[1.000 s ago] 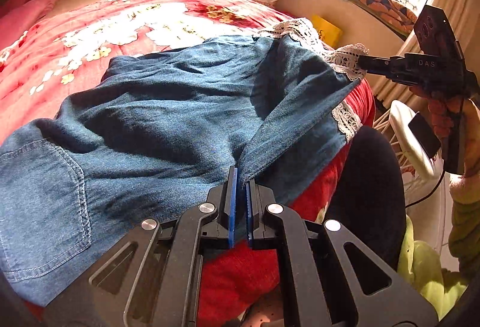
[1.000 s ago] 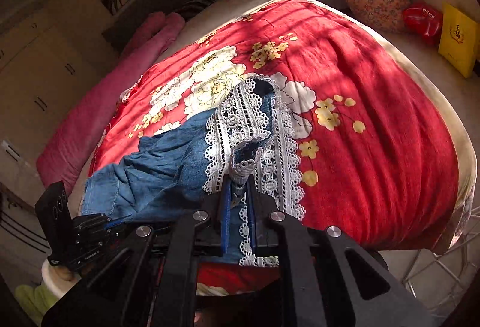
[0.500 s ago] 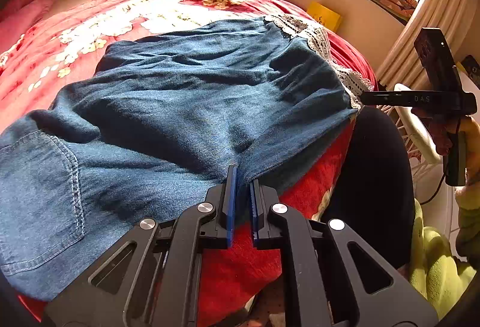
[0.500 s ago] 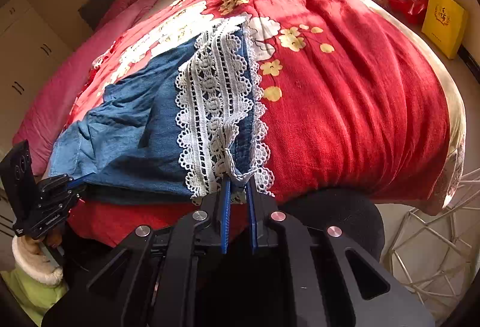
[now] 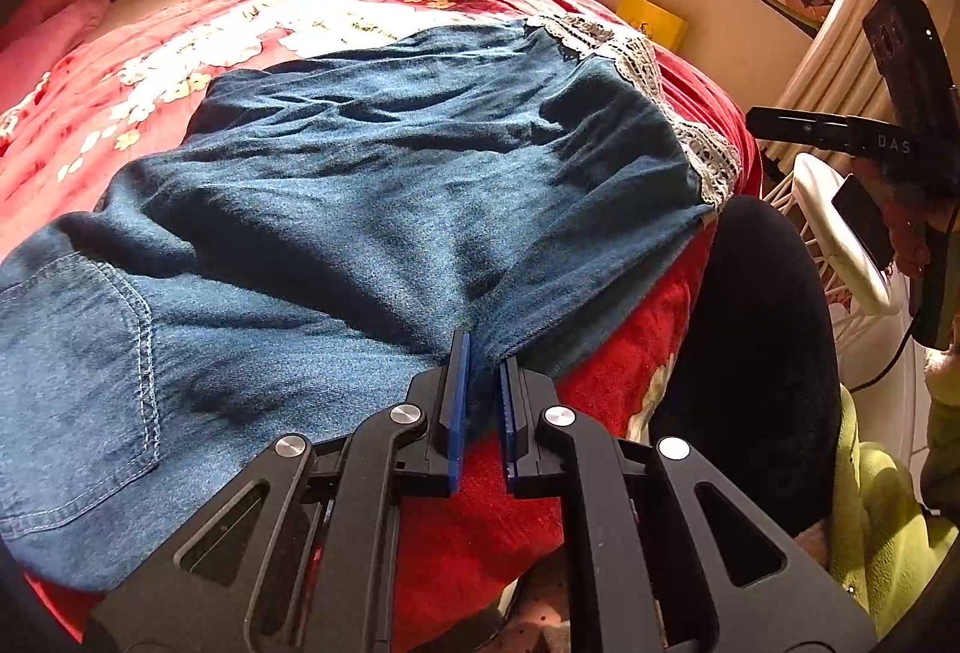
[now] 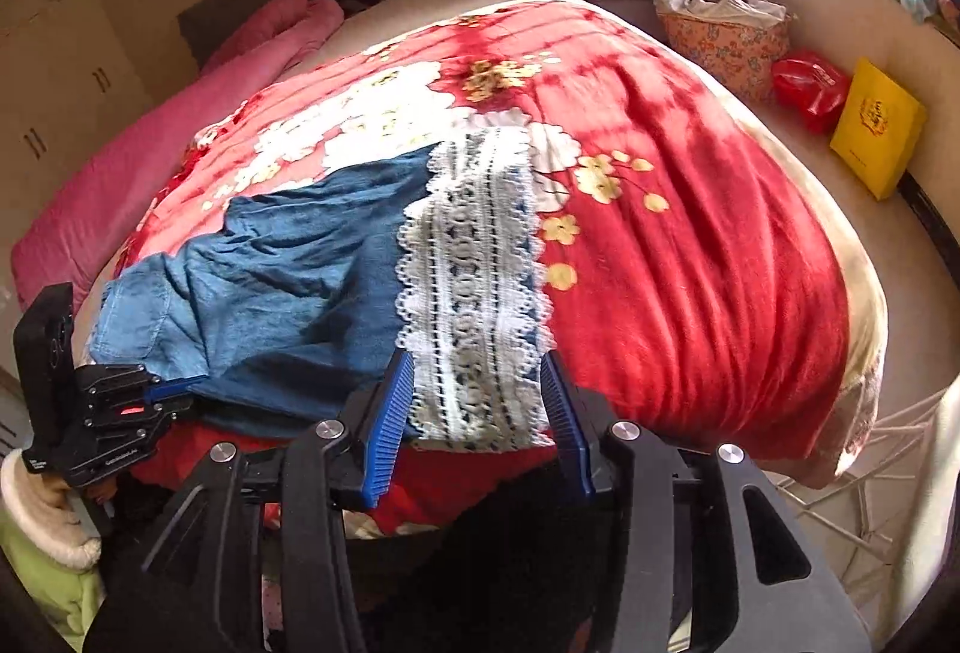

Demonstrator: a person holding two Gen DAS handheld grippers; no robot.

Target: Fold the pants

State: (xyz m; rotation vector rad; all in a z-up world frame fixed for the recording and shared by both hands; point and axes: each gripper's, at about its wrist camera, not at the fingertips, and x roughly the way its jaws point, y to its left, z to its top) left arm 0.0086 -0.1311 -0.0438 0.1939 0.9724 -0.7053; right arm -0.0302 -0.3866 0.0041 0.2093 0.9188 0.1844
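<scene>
Left gripper (image 5: pixel 480 359) pinching denim pants (image 5: pixel 360 185), right gripper (image 6: pixel 477 395) opening, over red floral blanket (image 6: pixel 690 263).

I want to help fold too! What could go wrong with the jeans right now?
The denim pants lie near the edge of the red floral blanket. The right gripper is opening around the lace hem, so that end could slide off the edge. The left gripper pinches only a small fold of denim, which might slip out if pulled. Wrinkles across the middle could get folded in.
</scene>
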